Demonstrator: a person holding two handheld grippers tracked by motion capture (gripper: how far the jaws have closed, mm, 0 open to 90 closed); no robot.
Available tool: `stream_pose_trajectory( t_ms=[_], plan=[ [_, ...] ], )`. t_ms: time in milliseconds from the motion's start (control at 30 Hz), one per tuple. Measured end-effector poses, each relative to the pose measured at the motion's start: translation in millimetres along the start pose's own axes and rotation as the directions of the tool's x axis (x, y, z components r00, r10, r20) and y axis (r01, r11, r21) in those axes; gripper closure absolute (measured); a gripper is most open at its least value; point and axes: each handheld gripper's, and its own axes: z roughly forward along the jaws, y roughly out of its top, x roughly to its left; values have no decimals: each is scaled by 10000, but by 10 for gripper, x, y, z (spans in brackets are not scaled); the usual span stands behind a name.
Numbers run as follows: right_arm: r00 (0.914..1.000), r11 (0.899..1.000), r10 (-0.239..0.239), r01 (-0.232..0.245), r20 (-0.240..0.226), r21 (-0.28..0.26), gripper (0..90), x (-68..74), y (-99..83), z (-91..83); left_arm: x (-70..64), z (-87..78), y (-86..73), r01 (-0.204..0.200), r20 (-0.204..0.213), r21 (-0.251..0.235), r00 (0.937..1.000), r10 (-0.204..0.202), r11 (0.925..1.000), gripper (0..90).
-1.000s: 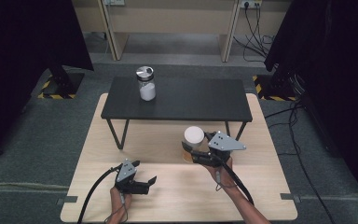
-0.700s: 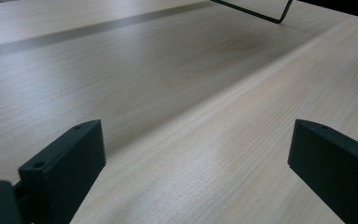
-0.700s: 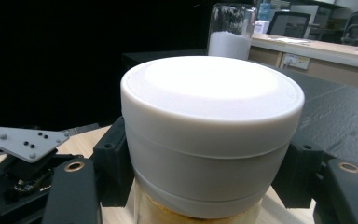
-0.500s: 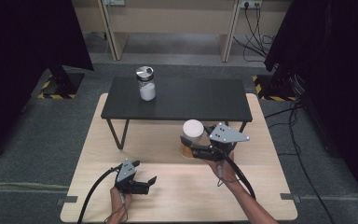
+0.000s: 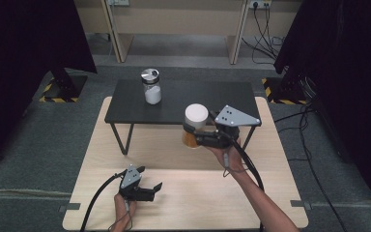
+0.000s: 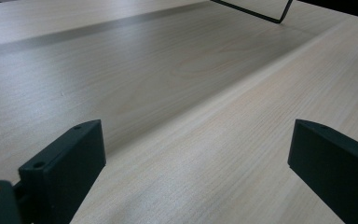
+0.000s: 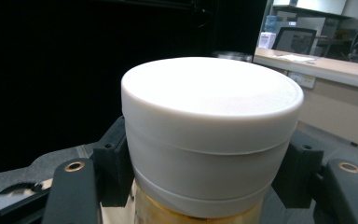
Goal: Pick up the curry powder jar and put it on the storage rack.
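Note:
My right gripper (image 5: 192,135) is shut on a white-lidded jar (image 5: 195,125) with amber contents, held in the air just in front of the black shelf's (image 5: 198,96) front edge. In the right gripper view the jar's white lid (image 7: 212,126) sits close up between the two black jaws, which clamp just under it. A second jar (image 5: 151,86), with a metal lid and white contents, stands upright on the black shelf at its left part. My left gripper (image 5: 149,186) rests low over the wooden table (image 5: 174,159) near the front left, open; its fingers (image 6: 65,163) stand wide apart with bare wood between them.
The black shelf stands on thin legs at the back of the wooden table. Dark curtains flank both sides, and cables (image 5: 309,125) lie on the floor at the right. Wooden furniture legs (image 5: 234,29) stand behind the table.
My right gripper has lifted the white-lidded jar up and back toward the black shelf's front edge. The left gripper has stayed where it was.

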Motion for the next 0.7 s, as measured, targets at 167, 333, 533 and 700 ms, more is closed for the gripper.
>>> stream_pose_trajectory(
  t_ms=[167,333,533,700],
  plan=[
    [9997,10000,62,-62,217,-30,350,-84,191,154,1,0,-1,-11,5,-4,10000,11,10000,32],
    [9973,10000,-4,3,733,15,349,-161,367,328,3,-1,-1,-11,20,-6,10000,11,10000,32],
    [9897,9998,23,-55,1430,213,349,-264,531,520,6,-1,-2,-2,41,-8,10000,2,10000,32],
    [9811,9987,232,-314,1922,398,349,-347,606,667,12,-2,4,-45,40,23,10000,45,10000,33]
  ],
)
